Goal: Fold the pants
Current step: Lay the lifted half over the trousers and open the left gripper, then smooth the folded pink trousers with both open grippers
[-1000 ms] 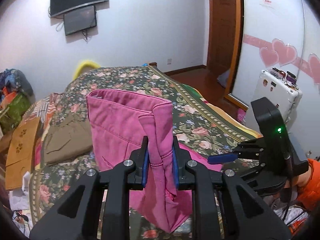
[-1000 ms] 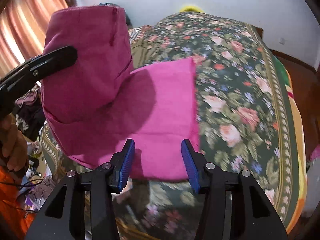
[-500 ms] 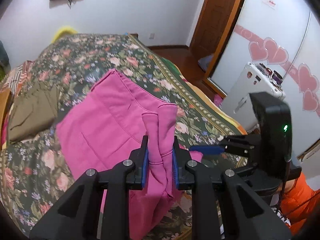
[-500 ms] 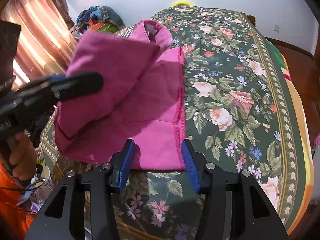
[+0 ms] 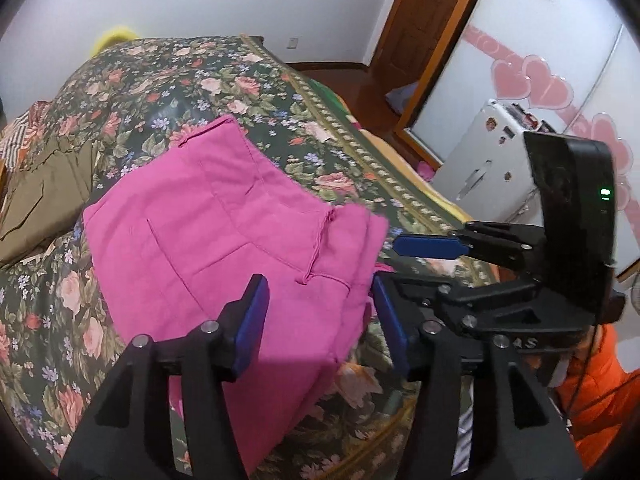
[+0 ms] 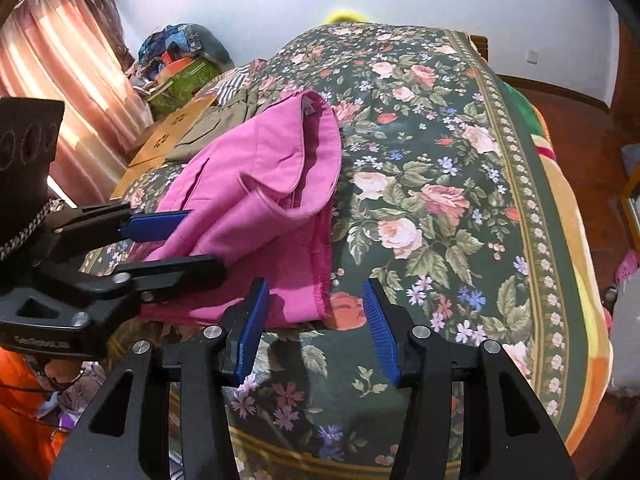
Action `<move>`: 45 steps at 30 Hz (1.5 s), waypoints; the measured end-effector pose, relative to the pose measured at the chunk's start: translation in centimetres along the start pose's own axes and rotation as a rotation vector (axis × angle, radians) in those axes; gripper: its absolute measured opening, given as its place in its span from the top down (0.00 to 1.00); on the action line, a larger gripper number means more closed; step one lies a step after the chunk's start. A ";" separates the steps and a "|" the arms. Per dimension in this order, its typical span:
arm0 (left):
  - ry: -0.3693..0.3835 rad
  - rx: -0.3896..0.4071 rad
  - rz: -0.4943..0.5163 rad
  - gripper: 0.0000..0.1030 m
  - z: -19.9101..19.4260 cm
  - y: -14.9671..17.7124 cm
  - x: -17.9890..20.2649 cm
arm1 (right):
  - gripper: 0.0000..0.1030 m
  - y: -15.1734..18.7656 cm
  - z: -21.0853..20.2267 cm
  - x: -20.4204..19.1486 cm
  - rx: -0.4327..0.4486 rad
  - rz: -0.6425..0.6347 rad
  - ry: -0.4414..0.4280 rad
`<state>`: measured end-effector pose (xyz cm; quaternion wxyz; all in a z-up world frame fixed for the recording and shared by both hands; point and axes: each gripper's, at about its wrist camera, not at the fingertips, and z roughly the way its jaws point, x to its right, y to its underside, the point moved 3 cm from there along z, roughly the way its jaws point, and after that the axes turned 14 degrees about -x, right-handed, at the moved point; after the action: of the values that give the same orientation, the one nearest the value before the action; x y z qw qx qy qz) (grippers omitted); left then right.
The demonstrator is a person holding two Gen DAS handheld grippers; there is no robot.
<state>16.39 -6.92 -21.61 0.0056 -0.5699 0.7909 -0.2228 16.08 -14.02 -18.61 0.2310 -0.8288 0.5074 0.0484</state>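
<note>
The pink pants [image 5: 208, 232] lie folded on the floral bedspread [image 5: 168, 92], near its front edge; the front part hangs over the edge. My left gripper [image 5: 318, 320] is open, its blue pads on either side of the pants' front fold, not holding it. In the right wrist view the pants [image 6: 264, 192] lie bunched at left of centre. My right gripper [image 6: 316, 324] is open and empty just in front of their hemmed corner. The left gripper also shows in the right wrist view [image 6: 168, 240], and the right gripper in the left wrist view [image 5: 424, 260].
An olive-brown garment [image 5: 44, 184] lies on the bed left of the pants. A white suitcase [image 5: 492, 168] and a wooden door [image 5: 424, 24] are at right. Clutter and a curtain [image 6: 60, 92] stand beyond the bed's left side. An orange sleeve [image 5: 600, 404] is at bottom right.
My left gripper has opened and let go of the pink pants, which dropped flat onto the bed. The right gripper stayed open near the hem.
</note>
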 end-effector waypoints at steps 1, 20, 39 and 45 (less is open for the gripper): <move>-0.003 0.009 0.000 0.33 -0.4 0.0 0.0 | 0.55 0.0 -0.1 0.1 0.003 0.002 0.002; -0.229 0.038 -0.156 0.29 -2.3 -4.8 -14.0 | 0.49 -2.1 -3.6 -2.8 0.115 -0.052 -0.010; -0.205 -0.060 -0.169 0.38 3.5 -4.6 -18.7 | 0.41 -2.8 3.0 -2.3 -0.040 -0.097 -0.019; -0.179 -0.076 -0.176 0.39 3.2 -2.6 -17.8 | 0.36 -3.6 2.4 -0.2 -0.057 -0.141 0.080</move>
<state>25.82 7.44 -27.90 0.0351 -0.6545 0.7421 -0.1403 19.48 -11.40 -19.47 0.1898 -0.8699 0.4550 0.0134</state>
